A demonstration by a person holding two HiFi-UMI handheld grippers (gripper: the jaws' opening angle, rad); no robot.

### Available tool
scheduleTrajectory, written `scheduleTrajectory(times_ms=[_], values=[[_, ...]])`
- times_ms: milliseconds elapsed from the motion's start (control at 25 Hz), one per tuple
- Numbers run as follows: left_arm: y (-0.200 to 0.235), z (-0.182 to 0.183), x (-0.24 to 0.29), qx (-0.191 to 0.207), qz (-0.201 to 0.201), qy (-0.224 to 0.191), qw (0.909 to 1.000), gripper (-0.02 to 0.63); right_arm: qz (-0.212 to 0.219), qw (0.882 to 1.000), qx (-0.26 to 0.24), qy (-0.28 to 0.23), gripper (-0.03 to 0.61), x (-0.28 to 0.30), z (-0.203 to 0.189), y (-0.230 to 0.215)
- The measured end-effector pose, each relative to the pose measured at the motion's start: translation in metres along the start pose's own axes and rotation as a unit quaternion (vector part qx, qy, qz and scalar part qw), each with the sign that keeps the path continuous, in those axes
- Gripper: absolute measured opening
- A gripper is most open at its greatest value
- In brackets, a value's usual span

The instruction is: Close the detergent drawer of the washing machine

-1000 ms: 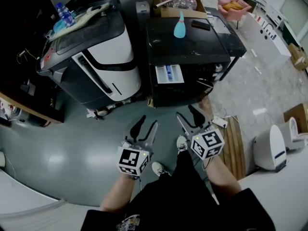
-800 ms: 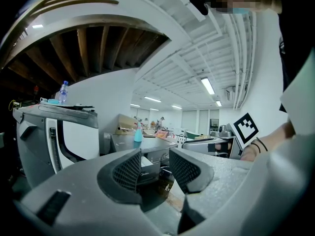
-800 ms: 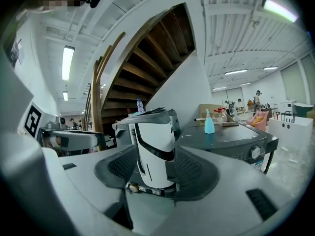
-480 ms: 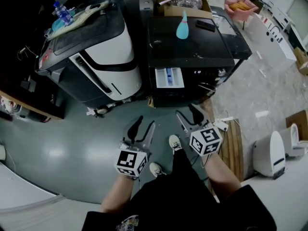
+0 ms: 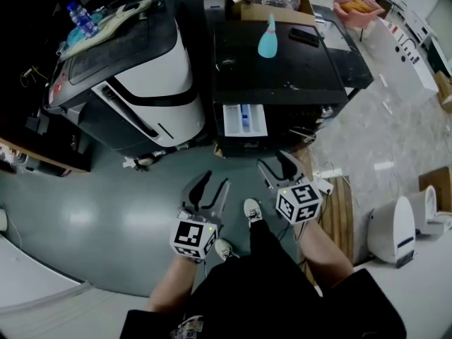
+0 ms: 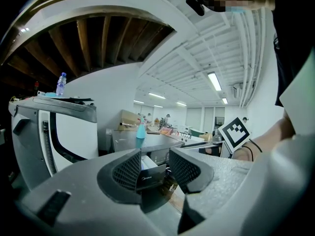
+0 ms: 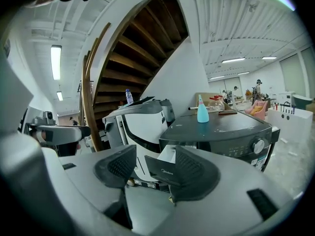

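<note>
the drawer [image 5: 245,121] stands pulled out of the front of the black washing machine [image 5: 282,76], upper centre of the head view. my left tool [image 5: 212,184] and right tool [image 5: 275,167] hang at lower centre over the grey floor [image 5: 106,217], clear of the drawer. both tools gape wide and hold nothing. a blue bottle [image 5: 267,37] stands upright on the machine's top.
</note>
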State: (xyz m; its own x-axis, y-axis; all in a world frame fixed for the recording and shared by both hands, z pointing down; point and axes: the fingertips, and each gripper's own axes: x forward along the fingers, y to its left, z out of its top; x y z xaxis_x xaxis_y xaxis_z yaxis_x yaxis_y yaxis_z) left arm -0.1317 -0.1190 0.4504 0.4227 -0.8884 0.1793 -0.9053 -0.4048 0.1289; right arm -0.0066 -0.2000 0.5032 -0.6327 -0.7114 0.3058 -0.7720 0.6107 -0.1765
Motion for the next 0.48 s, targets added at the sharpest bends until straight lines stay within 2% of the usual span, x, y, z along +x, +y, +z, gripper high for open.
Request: scheduleTrajectory(times_ms=[320, 480], values=[[0.001, -0.02, 0.04, -0.006, -0.009, 0.022, 0.9997, 0.161, -0.006, 0.999, 0.013, 0.03, 0.25, 0.03, -0.022, -0.033], [0.003, -0.033, 0.054, -0.008, -0.01, 0.05, 0.9986, 0.161, -0.008, 0.999, 0.022, 0.047, 0.25, 0.045, -0.037, -0.048]])
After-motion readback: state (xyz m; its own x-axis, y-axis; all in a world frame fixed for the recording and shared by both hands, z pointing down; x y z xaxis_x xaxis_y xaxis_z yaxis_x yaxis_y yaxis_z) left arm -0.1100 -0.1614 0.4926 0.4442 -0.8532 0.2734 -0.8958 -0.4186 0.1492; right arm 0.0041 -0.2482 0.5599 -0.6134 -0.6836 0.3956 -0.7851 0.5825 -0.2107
